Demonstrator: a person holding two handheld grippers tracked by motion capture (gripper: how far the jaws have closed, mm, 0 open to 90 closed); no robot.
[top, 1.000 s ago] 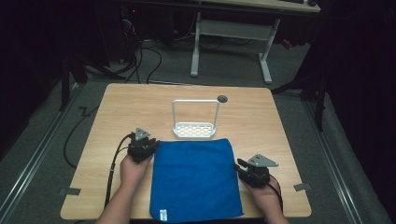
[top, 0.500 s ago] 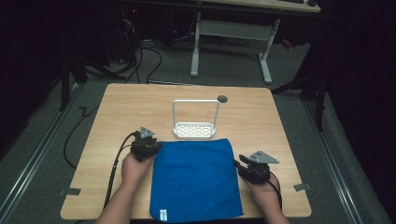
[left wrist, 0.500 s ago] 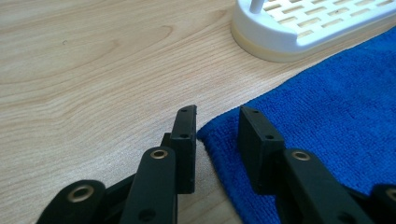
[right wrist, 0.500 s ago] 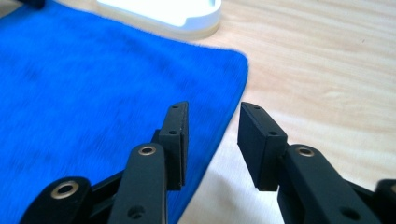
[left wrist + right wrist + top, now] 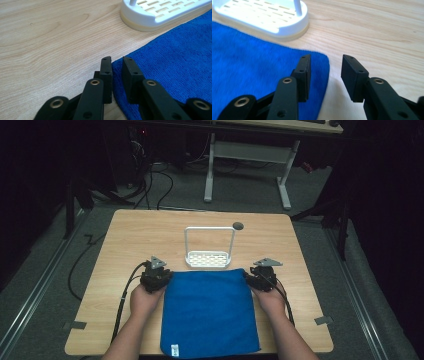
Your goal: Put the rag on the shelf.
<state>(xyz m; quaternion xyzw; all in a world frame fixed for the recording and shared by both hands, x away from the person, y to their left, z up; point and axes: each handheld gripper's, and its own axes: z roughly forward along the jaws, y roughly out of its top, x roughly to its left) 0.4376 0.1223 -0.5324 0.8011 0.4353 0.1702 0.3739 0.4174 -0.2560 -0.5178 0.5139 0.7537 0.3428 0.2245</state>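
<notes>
Blue cloth (image 5: pixel 207 312) lies flat at the counter's (image 5: pixel 130 240) 6 o'clock edge, far corners bracketed by the narrowly parted left gripper (image 5: pixel 117 65) and wider-open right gripper (image 5: pixel 325 63); a corner could be missed if fingers close off-edge.

no text, brand, number or sign could be read anywhere. the blue cloth (image 5: pixel 207 312) carried a small white tag (image 5: pixel 174 350) at its near edge in the high view, with faint dark marks on it, but they were too small to make out. the white rack (image 5: pixel 209 259) beyond the cloth bore only plain slots, no lettering. the black claw parts in the two gripper views showed only brass rivets and screw holes, no markings.
</notes>
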